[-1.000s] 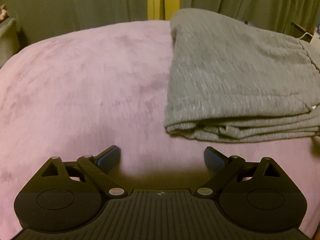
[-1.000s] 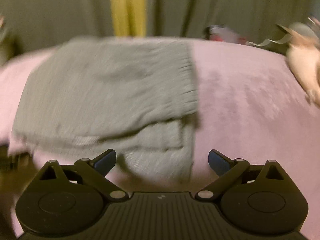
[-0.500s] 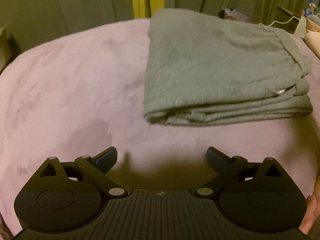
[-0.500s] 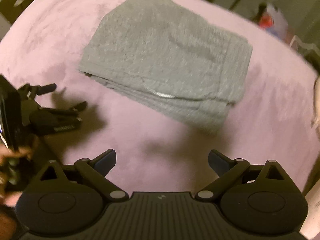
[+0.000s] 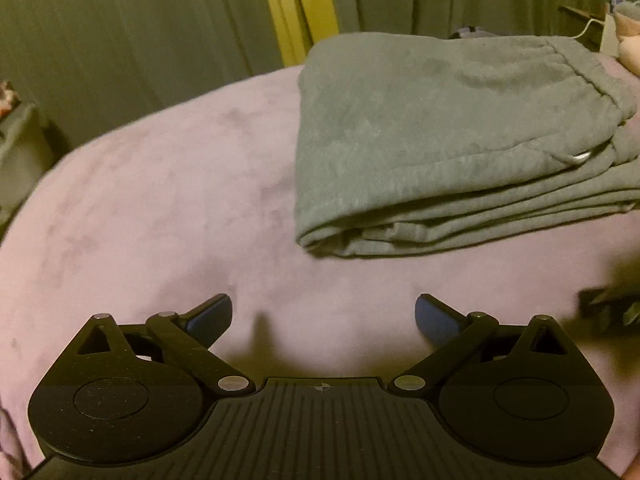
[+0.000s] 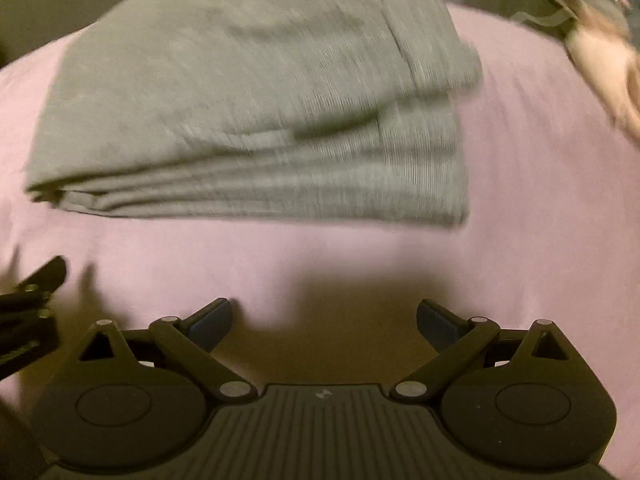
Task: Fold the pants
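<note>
pants (image 5: 440,128): lie folded in a compact stack on pink bed (image 5: 160,208) | left gripper (image 5: 323,314): spread, empty, near; right gripper (image 6: 324,318): spread, empty | judged done; nothing left

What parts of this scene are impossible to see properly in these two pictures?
- Pants: the right end is cut off by the edge in the left wrist view.
- Pants: motion blur smears the fabric detail in the right wrist view.
- Pale object at the far right: too blurred to identify.
- Underside of the pants: hidden against the pink blanket.
</note>
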{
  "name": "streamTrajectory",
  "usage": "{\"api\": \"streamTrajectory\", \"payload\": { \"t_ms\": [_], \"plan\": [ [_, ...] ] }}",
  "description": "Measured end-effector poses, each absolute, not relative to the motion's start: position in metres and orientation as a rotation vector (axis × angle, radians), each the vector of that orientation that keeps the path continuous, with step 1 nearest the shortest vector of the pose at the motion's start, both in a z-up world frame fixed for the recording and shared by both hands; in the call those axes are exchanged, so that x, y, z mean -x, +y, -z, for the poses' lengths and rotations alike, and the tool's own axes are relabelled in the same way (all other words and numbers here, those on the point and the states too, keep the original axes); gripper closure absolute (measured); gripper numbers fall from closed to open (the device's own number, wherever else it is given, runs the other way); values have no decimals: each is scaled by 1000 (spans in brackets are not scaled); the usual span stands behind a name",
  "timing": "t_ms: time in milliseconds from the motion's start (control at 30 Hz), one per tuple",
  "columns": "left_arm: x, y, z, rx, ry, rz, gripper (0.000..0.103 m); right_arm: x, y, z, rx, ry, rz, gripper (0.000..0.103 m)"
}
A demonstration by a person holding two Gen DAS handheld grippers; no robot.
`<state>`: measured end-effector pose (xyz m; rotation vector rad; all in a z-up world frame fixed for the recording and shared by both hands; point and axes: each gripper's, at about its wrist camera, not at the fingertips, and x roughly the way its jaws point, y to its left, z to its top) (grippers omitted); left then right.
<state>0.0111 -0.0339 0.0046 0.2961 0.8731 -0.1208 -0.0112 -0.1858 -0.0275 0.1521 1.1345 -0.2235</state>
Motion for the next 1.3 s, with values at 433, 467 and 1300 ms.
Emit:
{"api": "streamTrajectory", "payload": {
  "t_ms": [433,467,1300],
  "plan": [
    [-9,-16,-9,-173,895,131,1,18,-179,1,-100,911,195,4],
    [-10,-17,-9,-173,902,131,1,18,-179,0,-100,908,189,4],
    [-13,-18,-4,-177,924,131,1,17,-177,0,-47,900,167,4]
  ]
}}
